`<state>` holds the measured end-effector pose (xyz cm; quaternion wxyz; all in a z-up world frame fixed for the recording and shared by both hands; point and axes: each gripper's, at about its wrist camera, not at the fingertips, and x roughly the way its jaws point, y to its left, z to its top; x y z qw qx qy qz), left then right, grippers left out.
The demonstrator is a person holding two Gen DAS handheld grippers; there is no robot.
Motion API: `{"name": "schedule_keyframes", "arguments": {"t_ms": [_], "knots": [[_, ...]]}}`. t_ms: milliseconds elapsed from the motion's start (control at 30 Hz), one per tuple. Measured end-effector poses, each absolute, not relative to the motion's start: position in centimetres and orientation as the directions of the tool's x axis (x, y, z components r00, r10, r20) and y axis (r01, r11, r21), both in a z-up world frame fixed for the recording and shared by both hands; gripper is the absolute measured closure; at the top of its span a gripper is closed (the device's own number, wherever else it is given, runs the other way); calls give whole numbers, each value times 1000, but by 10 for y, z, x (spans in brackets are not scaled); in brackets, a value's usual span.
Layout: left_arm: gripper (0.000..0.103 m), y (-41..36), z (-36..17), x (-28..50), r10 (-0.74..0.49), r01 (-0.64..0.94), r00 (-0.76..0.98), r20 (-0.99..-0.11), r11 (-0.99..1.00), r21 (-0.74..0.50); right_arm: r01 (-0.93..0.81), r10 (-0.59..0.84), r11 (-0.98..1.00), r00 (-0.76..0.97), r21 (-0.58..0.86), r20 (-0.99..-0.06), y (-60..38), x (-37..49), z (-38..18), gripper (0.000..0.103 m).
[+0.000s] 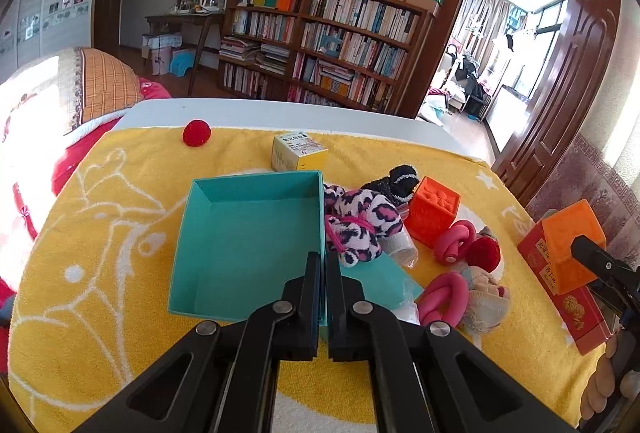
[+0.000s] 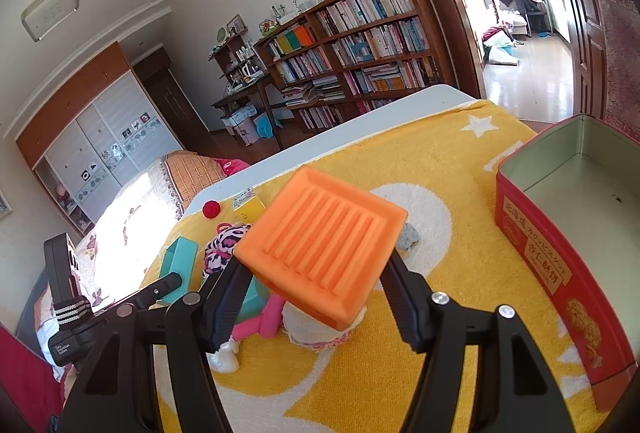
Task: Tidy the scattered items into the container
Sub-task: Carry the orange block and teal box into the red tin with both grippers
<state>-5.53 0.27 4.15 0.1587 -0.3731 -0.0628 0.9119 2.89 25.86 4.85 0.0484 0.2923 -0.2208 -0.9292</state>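
My right claw [image 2: 320,285] grips the orange block [image 2: 322,247] by two opposite sides, lifted clear of the yellow towel [image 2: 440,173] that covers the desk. The block sits tilted between my pads, ribbed face toward the camera. Ahead and to the right of this claw stands the red tin [image 2: 560,273], open and empty inside; I take it for the container, though the teal box [image 1: 248,245] right in front of my left claw [image 1: 324,261] is open and empty too. My left claw is closed, with nothing between its pads, poised over the teal box's near right corner.

To place the block well, I judge I should carry it right until it hangs squarely over the tin's opening, level it, lower past the rim, then release. The rest waits left of the right claw: leopard plush [image 1: 356,221], pink rings [image 1: 456,241], red pompom [image 1: 197,132].
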Motion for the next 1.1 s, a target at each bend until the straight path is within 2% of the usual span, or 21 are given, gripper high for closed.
{"name": "schedule_keyframes", "arguments": {"t_ms": [467, 1100], "knots": [[101, 63, 75, -33, 403, -360, -661, -633, -910, -203, -117, -141, -880, -861, 461, -488, 305, 63, 59, 35], [101, 247, 97, -8, 555, -627, -544, -629, -767, -134, -344, 112, -849, -859, 401, -500, 417, 134, 74, 35]]}}
